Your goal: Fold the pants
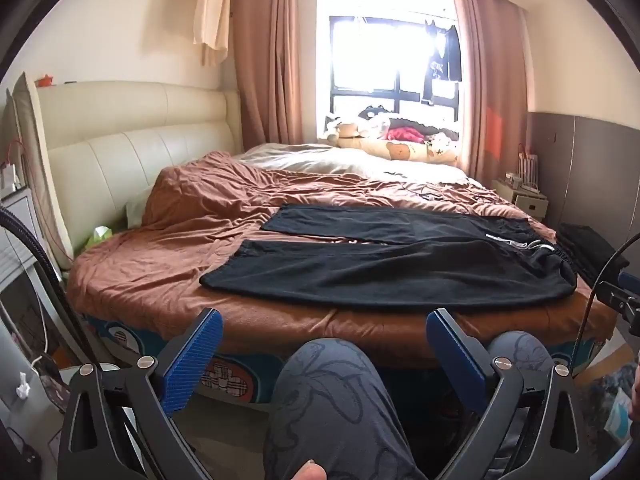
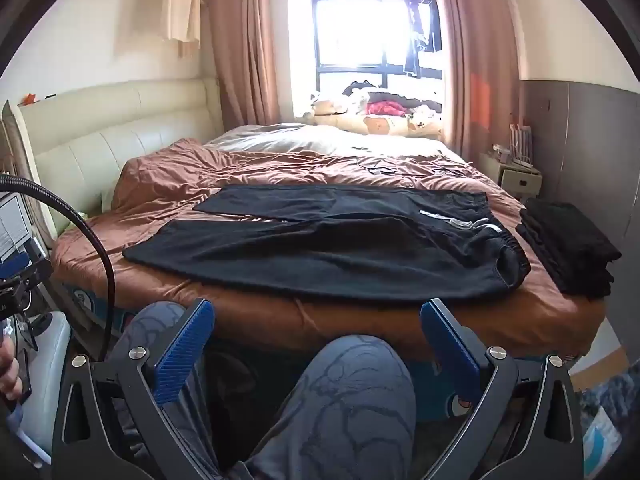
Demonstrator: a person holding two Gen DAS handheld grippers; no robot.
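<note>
Black pants [image 1: 384, 264] lie spread flat on the brown bedspread [image 1: 168, 248], legs pointing left, waistband with a white drawstring at the right. They also show in the right wrist view [image 2: 320, 248]. My left gripper [image 1: 324, 320] is open and empty, held back from the bed's near edge above the person's knee. My right gripper [image 2: 318, 312] is open and empty too, also short of the bed's near edge. Neither touches the pants.
A stack of folded black clothes [image 2: 568, 248] sits on the bed's right corner. The person's knees [image 2: 352, 392] are between the grippers and the bed. A cream headboard [image 1: 120, 144] is at left, a nightstand [image 2: 516, 176] at right, plush toys [image 1: 400, 136] by the window.
</note>
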